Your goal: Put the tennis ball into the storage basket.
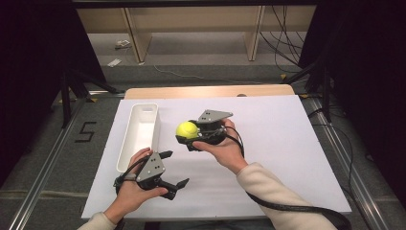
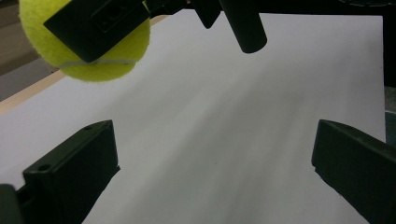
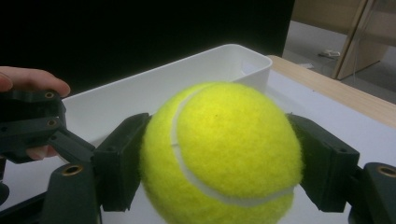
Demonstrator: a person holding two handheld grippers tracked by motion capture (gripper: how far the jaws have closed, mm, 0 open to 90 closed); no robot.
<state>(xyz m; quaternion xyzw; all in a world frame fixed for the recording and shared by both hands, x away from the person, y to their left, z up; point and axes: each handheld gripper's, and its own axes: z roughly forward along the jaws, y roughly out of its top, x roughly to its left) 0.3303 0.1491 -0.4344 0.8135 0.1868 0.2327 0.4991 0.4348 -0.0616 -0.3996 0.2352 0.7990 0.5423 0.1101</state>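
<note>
A yellow tennis ball is held above the white sheet, just right of the white tray. My right gripper is shut on it, one jaw pressing each side of the ball. My left gripper stands open near the sheet's front, below the tray's near end, with nothing between its fingers. In the left gripper view the ball hangs at the top left with a black jaw across it, and my left gripper shows wide-apart jaws over bare white sheet.
The long white tray lies lengthwise at the sheet's left, and what I see of its inside holds nothing. The white sheet covers a wooden table. A black cable trails along the person's right sleeve. Black stands and cables flank the table.
</note>
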